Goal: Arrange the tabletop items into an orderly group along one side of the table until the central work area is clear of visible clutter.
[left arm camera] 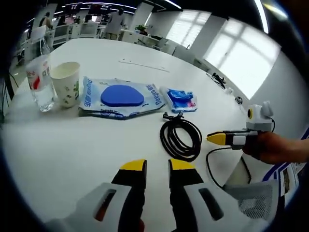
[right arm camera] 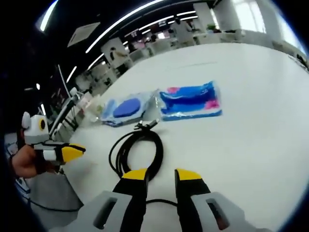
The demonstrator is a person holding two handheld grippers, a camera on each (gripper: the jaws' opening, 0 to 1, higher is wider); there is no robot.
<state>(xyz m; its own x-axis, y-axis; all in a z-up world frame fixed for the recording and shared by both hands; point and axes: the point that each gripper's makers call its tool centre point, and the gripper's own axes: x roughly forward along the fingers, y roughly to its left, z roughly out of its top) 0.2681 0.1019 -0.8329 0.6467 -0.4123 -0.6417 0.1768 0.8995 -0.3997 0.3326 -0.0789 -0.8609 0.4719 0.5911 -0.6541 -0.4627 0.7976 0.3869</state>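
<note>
The black cable [right arm camera: 137, 152] lay coiled on the white worktop [right arm camera: 251, 145] just ahead of your right claw [right arm camera: 161, 175], whose jaws stood narrowly apart, holding nothing. You had two blue packets, one cup, one bottle.

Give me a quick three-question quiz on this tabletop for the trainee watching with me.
1. True or false: the paper cup stands next to the clear bottle.
2. Which item lies closest to the right gripper? A) the coiled black cable B) the paper cup C) the clear bottle
3. Fill in: the flat pack beside the cup shows a blue ____ shape.

Key: 1 true; 2 A; 3 oval.
</note>
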